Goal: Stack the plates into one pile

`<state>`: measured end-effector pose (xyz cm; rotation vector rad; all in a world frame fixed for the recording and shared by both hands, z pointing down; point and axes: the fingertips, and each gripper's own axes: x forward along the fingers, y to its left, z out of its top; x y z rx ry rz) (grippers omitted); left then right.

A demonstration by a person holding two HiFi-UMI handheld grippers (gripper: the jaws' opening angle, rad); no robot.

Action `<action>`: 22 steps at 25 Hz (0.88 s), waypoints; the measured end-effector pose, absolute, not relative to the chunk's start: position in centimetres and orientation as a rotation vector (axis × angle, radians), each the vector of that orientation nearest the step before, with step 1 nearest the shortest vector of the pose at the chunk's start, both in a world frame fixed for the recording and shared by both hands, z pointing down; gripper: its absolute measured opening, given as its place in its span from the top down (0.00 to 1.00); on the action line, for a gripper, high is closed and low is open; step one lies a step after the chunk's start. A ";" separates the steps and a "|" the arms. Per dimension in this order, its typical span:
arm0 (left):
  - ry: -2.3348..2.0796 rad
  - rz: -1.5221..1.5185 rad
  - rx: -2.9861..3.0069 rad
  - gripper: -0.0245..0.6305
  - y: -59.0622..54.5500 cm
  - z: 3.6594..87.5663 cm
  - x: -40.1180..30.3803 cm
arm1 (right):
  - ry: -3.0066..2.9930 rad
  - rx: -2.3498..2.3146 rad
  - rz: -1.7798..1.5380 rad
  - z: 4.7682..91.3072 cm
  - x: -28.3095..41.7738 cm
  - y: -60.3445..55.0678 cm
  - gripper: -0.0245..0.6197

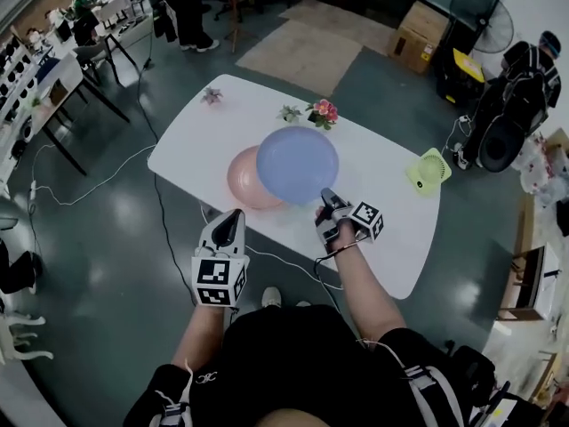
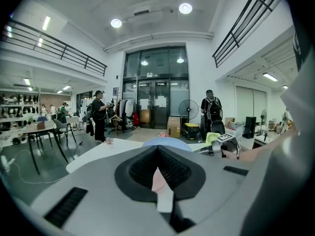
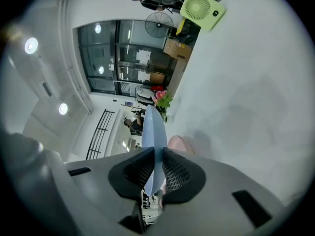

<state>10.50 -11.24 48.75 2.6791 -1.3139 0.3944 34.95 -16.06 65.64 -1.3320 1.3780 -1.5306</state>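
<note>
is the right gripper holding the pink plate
No, the right gripper is clamped on the rim of the blue plate, while the pink plate lies on the white table beyond it.

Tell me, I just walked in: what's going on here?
A person works with two handheld grippers. The right gripper is clamped on the rim of a round light-blue plate, holding it partly over a round pink plate on the white table. The left gripper is shut and empty by the table's near edge.
</note>
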 end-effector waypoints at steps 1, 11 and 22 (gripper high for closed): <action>-1.343 0.396 2.660 0.94 -11.4 48.8 9.5 | 1.394 -1.330 -1.547 65.8 34.0 -16.9 0.86; -1.569 0.419 2.490 0.94 -12.2 49.5 1.6 | 1.443 -1.350 -1.734 71.0 26.7 -22.7 0.86; -1.630 0.433 2.427 0.94 -12.3 49.7 -1.4 | 1.538 -1.605 -1.850 75.1 24.6 -22.6 0.85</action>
